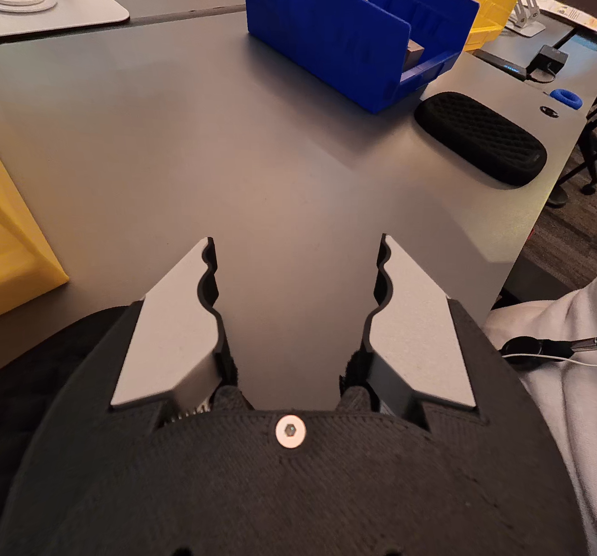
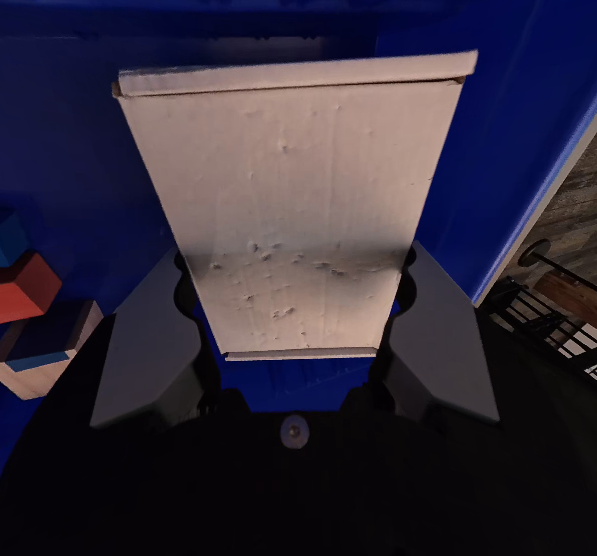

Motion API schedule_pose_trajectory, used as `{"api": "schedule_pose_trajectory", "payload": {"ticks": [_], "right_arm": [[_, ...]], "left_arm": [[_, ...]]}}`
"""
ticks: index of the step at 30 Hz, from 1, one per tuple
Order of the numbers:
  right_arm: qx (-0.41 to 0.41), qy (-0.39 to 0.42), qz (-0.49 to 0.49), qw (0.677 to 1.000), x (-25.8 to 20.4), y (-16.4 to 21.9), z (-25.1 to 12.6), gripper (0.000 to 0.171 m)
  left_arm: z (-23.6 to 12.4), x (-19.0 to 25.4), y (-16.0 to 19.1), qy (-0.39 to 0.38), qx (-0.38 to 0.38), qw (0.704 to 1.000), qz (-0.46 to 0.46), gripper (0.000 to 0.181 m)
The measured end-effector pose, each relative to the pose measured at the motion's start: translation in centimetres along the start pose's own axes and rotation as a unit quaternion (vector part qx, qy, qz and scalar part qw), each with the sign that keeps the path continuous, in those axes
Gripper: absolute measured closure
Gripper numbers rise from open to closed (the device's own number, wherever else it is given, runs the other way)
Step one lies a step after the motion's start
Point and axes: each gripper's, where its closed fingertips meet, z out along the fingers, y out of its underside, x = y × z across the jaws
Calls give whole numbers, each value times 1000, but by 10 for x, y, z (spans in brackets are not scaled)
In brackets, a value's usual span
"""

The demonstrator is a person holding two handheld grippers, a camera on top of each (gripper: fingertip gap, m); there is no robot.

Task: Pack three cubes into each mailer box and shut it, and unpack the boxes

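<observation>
White corrugated cardboard mailer box (image 2: 290, 204), lid shut, lies flat inside the blue plastic bin (image 2: 504, 120), its sides between the right tongs (image 2: 292, 285), which bracket it; grip contact unclear. Red, blue and wooden cubes (image 2: 29, 285) sit at 9 o'clock in the bin. Left tongs (image 1: 297, 243) hover spread wide and empty over the grey counter (image 1: 193, 139), bin at 1 o'clock.
</observation>
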Motion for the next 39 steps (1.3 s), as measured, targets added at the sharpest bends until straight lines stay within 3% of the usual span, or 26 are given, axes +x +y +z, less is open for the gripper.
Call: {"api": "schedule_pose_trajectory", "payload": {"ticks": [16,19,21,23,25,30,35,39], "right_arm": [[53,146,47,987,12,13,-21,44],[105,191,80,973,18,10,-61,48],[178,239,117,947,27,-1,-108,49],[276,252,151,915,27,-17,-155,63],[332,213,148,907,15,-29,-169,83],[221,72,126,964,-14,-14,-90,62],[109,48,99,988,-18,5,-28,57],[64,69,84,992,-14,14,-16,62]], "left_arm": [[-8,12,-1,27,23,999,10,84],[-17,9,-12,32,45,998,10,84],[-25,4,-22,33,67,997,7,85],[-32,-2,-33,33,87,996,4,87],[-37,-10,-40,30,97,995,5,88],[-46,-13,-51,19,109,994,24,88],[-50,-15,-41,12,101,995,14,88],[-54,-16,-35,6,97,995,10,89]]}}
